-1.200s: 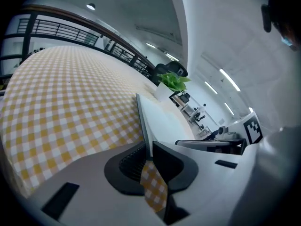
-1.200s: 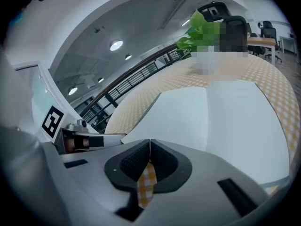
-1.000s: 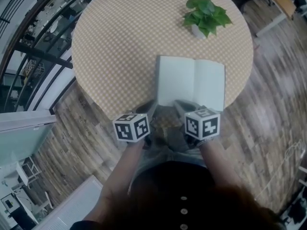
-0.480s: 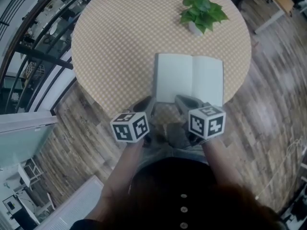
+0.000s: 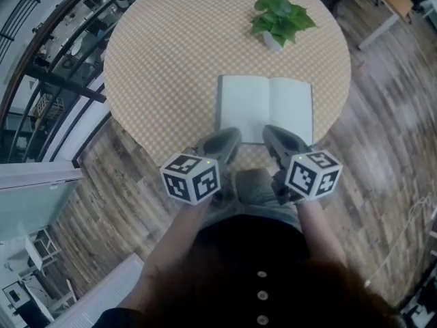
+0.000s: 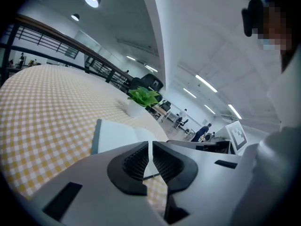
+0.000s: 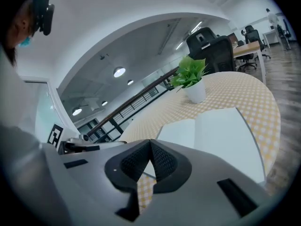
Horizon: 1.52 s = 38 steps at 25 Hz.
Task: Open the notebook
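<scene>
The notebook (image 5: 266, 108) lies open and flat on the round yellow-checked table (image 5: 171, 60), white pages up; it also shows in the left gripper view (image 6: 117, 135) and the right gripper view (image 7: 221, 131). My left gripper (image 5: 231, 135) hovers above the table's near edge, just short of the notebook's near left corner. Its jaws (image 6: 150, 145) are closing, almost together, with nothing between them. My right gripper (image 5: 271, 130) hangs beside it near the notebook's near edge, its jaws (image 7: 150, 142) shut and empty. Neither gripper touches the notebook.
A small potted green plant (image 5: 278, 19) stands at the table's far side, beyond the notebook. A dark railing (image 5: 48, 74) runs to the left of the table. Wooden floor (image 5: 382, 156) lies to the right. The person's body is close behind both grippers.
Both grippers have risen and come forward over the table's near edge, closer to the notebook. The notebook has stayed open and still.
</scene>
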{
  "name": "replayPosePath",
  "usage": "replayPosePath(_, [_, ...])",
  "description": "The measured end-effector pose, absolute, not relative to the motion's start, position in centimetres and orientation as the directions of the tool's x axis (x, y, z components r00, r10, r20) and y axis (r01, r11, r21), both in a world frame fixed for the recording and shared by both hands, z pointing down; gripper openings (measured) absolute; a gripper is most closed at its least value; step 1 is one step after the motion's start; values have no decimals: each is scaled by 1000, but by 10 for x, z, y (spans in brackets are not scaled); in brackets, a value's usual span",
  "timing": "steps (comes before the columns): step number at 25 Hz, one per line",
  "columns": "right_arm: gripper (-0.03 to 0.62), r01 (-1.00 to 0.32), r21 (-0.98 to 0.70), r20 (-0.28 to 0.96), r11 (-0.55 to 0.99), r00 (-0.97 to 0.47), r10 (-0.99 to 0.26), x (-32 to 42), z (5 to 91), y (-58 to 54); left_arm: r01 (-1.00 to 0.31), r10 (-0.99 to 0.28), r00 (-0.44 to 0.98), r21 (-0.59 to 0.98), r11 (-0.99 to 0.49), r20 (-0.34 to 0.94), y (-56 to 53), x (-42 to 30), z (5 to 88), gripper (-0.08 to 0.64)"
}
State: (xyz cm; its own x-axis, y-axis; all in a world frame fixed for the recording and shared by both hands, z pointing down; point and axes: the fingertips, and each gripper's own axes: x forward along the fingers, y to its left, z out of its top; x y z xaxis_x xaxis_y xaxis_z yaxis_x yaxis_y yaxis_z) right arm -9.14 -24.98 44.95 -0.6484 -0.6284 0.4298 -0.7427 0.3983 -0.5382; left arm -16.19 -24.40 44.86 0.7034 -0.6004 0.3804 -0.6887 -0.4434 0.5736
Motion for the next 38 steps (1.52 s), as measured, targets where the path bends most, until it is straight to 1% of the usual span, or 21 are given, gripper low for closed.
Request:
replayPosePath(3, [12, -713, -575, 379, 401, -667, -641, -89, 440, -244, -680, -582, 718, 564, -468, 382, -237, -154, 446, 34])
replayPosePath(7, [12, -721, -568, 381, 396, -657, -650, -81, 434, -244, -679, -573, 721, 562, -472, 389, -234, -148, 445, 26])
replayPosePath(10, [12, -718, -569, 372, 400, -659, -654, -78, 425, -243, -676, -552, 731, 534, -508, 400, -238, -142, 439, 26])
replayPosePath(20, [12, -724, -540, 364, 430, -661, -657, -80, 413, -245, -655, -540, 752, 512, -555, 377, -239, -125, 426, 26])
replayPosePath(28, [12, -729, -526, 402, 438, -667, -627, -82, 427, -232, -667, -537, 742, 517, -537, 401, -235, -123, 436, 25])
replayPosePath(38, [11, -743, -517, 414, 426, -652, -635, -77, 428, -229, -657, -528, 751, 528, -539, 396, -231, -120, 438, 26])
